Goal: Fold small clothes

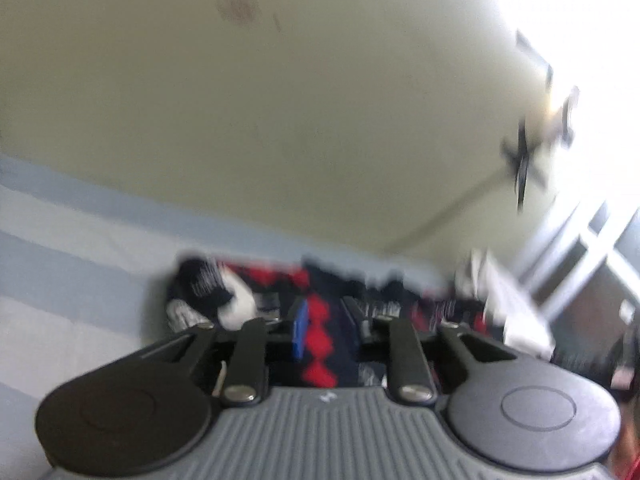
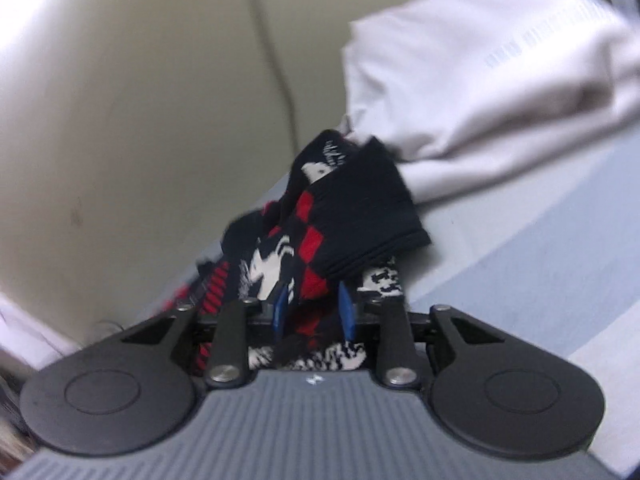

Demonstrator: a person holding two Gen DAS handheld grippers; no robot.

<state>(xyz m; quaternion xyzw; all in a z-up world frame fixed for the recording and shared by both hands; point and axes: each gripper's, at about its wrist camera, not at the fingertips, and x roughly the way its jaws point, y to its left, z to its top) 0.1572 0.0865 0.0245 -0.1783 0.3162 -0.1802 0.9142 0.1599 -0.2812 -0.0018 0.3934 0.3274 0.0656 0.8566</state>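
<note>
No lettering readable on the blurred patterned sock (image 2: 320,216).

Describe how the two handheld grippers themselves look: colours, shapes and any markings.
Both look alike. The left gripper and right gripper each have a grey ribbed body with a small white mark at its front edge, flanked by two round black discs. Black link arms fixed with silver screws run forward to two thin fingers with blue pads. No cables or sleeves show.
</note>
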